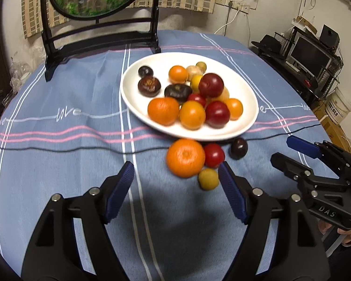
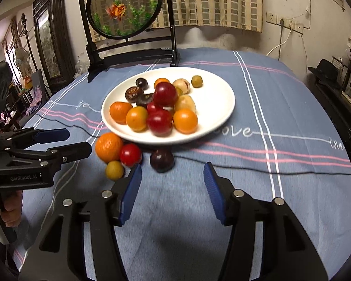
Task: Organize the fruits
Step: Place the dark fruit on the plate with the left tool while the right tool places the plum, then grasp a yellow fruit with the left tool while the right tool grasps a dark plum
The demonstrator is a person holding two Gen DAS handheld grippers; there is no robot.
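Fruits sit just ahead of our empty, spread-open left gripper and right gripper: an orange, red plum, dark plum and small yellow-green fruit on the tablecloth, against the near edge of the piled white plate.

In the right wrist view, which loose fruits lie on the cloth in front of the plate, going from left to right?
Big orange → small yellow-green fruit → red fruit → dark purple plum.
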